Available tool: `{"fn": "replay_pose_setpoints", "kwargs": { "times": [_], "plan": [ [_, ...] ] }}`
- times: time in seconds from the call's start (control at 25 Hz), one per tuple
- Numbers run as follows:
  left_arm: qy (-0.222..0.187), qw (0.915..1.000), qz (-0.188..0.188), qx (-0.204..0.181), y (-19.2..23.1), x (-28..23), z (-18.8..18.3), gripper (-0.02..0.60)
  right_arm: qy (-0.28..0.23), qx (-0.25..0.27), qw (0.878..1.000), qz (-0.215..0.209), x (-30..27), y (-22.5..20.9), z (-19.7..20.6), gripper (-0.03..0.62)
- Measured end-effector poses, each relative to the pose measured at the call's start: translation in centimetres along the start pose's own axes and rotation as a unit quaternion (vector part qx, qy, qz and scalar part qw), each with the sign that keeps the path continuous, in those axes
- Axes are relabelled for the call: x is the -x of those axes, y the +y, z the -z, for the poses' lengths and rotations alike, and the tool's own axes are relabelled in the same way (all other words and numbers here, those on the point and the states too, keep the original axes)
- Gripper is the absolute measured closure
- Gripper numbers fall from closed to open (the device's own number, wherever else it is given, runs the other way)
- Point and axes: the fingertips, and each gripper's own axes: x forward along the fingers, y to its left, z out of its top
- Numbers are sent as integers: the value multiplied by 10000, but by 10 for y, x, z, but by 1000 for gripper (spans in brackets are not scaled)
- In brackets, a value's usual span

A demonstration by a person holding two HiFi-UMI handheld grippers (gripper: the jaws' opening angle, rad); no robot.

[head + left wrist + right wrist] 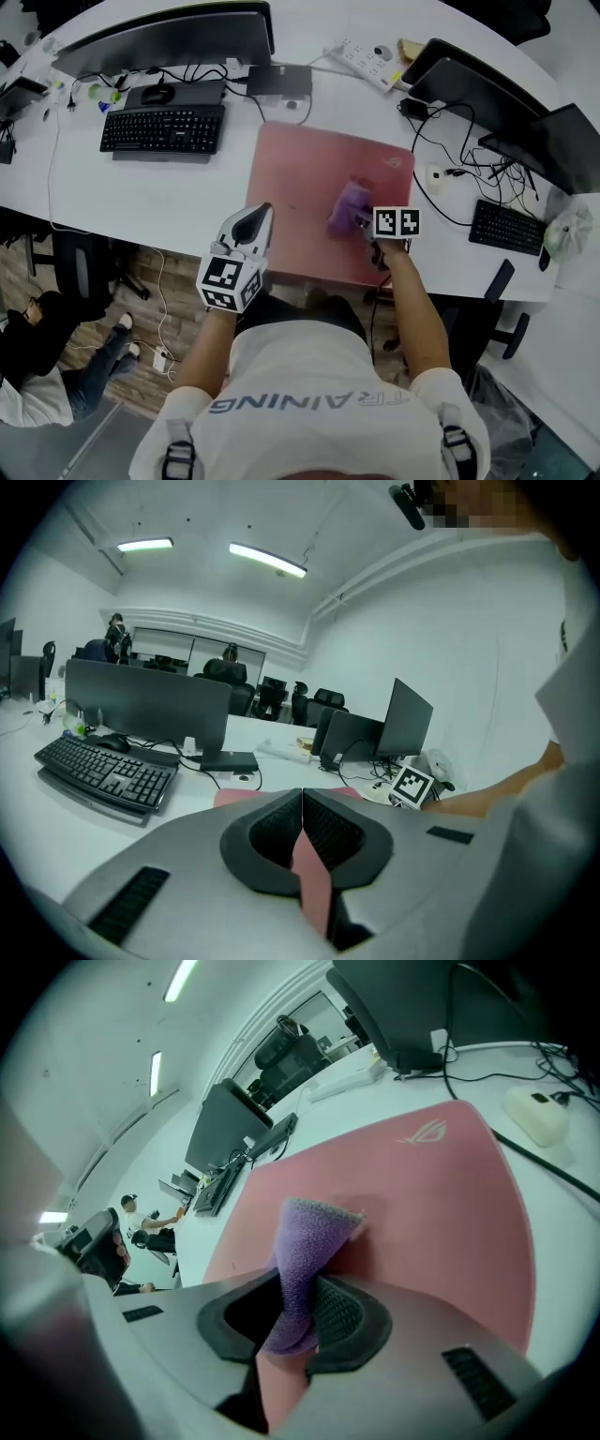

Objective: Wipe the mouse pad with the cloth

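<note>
Closest in, at the near edge of the table (141,197), the left gripper (255,217) has its jaws pressed together on nothing. Just beyond, the right gripper (298,1305) pinches a bunched fold of the purple cloth (311,1230), whose free end rests on the pink mouse pad (441,1213). Soft, light and limp, the cloth will probably fold under drag, so this bunched hold suits it.
</note>
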Motion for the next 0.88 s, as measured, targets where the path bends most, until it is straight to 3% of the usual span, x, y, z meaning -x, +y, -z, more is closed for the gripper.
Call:
{"fn": "replay_pose_setpoints", "kwargs": {
  "times": [0.56,0.88],
  "plan": [
    [22,9996,255,-72,-49,-35,1,551,-197,-310,9988,322,69,-74,21,494],
    [3,9997,201,-134,-59,-39,-1,551,-200,-417,9975,527,103,-109,32,494]
  ]
}}
